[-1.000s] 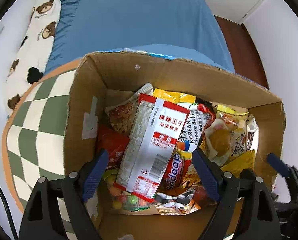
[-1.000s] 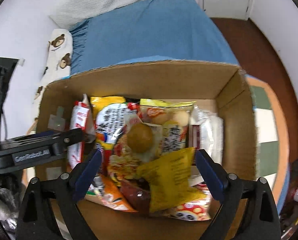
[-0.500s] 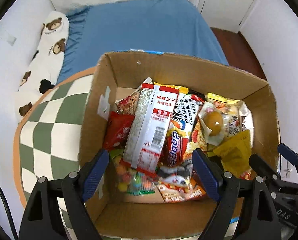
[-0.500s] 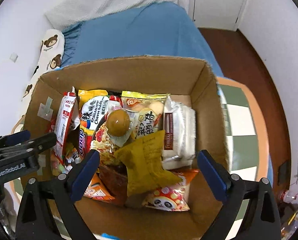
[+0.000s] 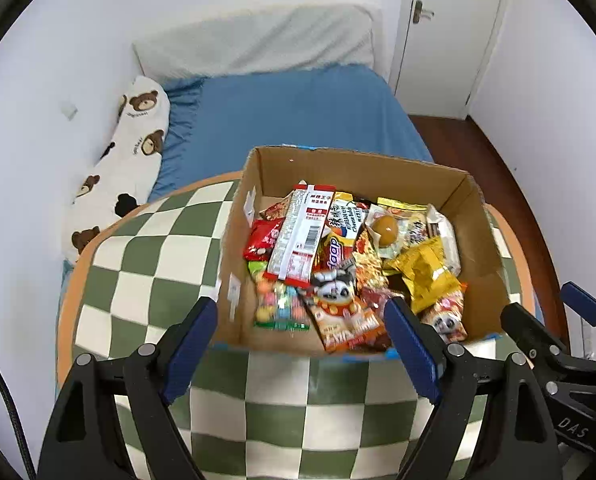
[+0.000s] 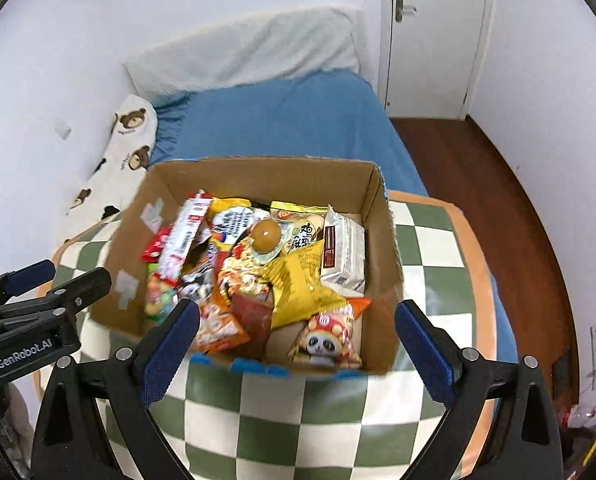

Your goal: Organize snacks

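Both claws are held spread and empty above the checkered cushion [image 5: 150, 264]. The left gripper [image 5: 300, 344] is poised just short of the cardboard box [image 5: 378, 172], whose snack packets [image 5: 350, 256] are heaped ahead of its fingertips. The right gripper [image 6: 296, 344] — its jaws lately widened, nothing between them — frames the same box's near wall.

Both wrist views look steeply down and forward from just above the box [image 5: 362, 168] of snacks, toward the bed [image 6: 282, 120] and door [image 5: 450, 28]. The left view sits left, probably slightly nearer; each catches the other's tongs.
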The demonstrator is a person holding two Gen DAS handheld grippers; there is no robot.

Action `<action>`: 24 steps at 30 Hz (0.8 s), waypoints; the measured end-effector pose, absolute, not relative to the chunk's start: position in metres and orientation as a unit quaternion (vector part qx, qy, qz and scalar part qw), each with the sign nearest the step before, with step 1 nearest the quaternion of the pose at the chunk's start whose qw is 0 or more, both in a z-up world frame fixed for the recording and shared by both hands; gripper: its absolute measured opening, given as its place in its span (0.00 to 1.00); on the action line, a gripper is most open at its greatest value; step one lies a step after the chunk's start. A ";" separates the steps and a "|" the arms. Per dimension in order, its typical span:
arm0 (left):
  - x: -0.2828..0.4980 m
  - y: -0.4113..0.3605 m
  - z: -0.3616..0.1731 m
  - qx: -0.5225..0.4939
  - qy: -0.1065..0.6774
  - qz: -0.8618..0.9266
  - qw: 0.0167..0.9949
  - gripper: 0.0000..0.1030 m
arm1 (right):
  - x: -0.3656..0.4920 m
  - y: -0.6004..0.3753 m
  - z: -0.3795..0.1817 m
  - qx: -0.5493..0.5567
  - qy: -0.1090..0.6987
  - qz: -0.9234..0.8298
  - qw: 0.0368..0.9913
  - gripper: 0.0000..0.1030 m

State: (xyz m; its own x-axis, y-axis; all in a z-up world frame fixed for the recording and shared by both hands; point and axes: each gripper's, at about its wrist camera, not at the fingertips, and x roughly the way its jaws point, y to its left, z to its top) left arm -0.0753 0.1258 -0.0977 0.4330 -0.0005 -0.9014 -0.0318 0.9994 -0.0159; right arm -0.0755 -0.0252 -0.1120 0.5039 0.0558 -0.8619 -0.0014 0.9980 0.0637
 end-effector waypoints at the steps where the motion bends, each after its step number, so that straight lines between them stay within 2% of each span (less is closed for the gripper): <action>1: -0.082 0.125 -0.092 -0.016 0.528 0.011 0.849 0.83 | -0.084 -0.025 -0.106 0.028 0.491 0.016 0.870 0.98; 14: -0.194 0.123 -0.035 -0.011 0.467 0.017 0.884 0.83 | -0.209 -0.029 -0.029 0.022 0.421 0.015 0.906 0.99; 24: -0.239 0.128 -0.004 -0.020 0.446 0.023 0.895 0.83 | -0.260 -0.024 0.005 0.020 0.393 0.030 0.919 1.00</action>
